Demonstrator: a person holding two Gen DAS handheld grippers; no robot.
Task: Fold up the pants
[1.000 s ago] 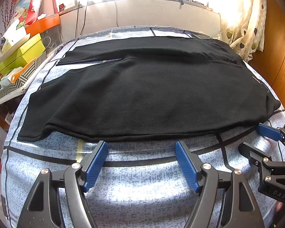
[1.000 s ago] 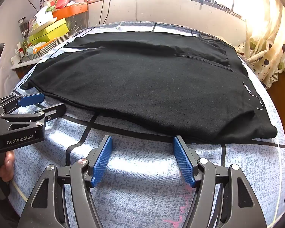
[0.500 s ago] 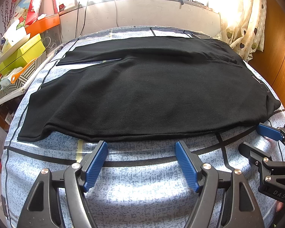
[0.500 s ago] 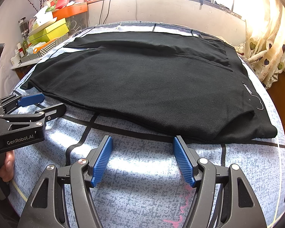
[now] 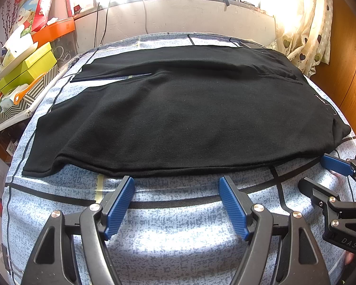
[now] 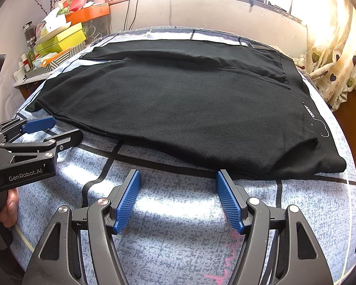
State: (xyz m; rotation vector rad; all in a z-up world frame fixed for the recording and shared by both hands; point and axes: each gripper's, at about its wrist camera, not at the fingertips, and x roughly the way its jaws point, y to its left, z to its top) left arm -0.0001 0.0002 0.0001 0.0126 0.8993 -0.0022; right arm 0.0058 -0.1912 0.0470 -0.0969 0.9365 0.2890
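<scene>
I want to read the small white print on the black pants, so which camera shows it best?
The right wrist view: the white print sits nearer and larger on the pants, with its looping line visible, though still unreadable. The left wrist view shows it smaller, squeezed toward the right edge.

The white words on the pants (image 6: 310, 112) are too small to read. The right tongs (image 5: 330, 178) run off the picture's edge. Bright window light hides everything outside.
</scene>
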